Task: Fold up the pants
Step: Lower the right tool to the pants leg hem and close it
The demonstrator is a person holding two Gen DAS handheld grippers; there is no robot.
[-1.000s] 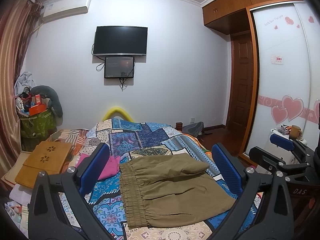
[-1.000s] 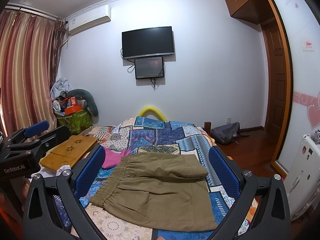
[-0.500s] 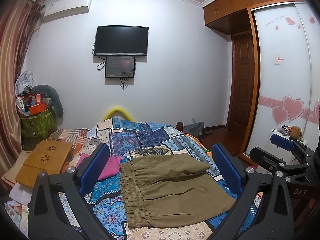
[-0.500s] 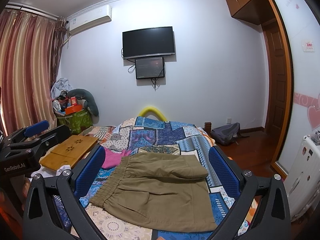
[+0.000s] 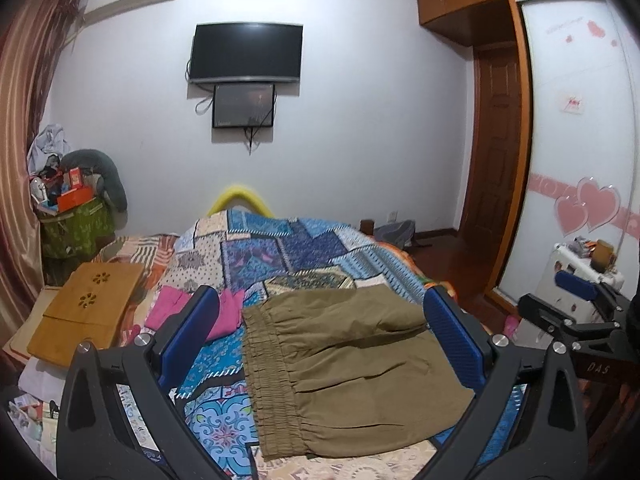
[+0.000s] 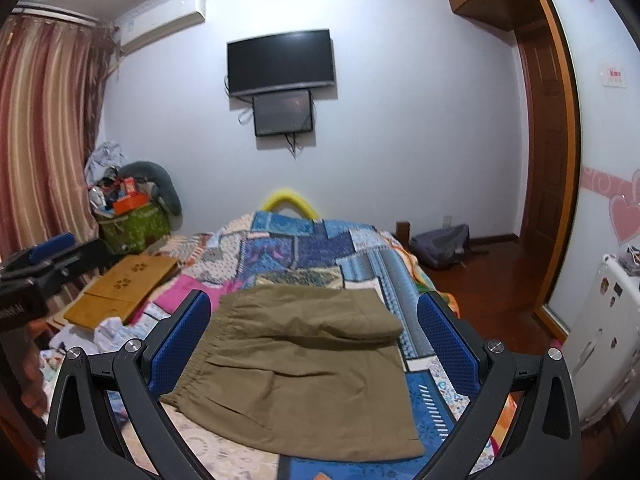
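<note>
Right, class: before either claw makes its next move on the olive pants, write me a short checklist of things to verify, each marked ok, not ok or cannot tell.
1. Left claw open and empty: ok.
2. Right claw open and empty: ok.
3. Olive pants lie flat on the patchwork quilt, legs already folded over: ok.
4. Elastic waistband exposed for gripping: ok.
5. Pink garment clear of the pants: cannot tell, it sits close beside the waistband.
6. Fold edges line up evenly: cannot tell.

Both tools hover side by side above the bed (image 5: 256,256), fingers spread wide and holding nothing: the left tool (image 5: 320,340) and the right tool (image 6: 314,344).
</note>
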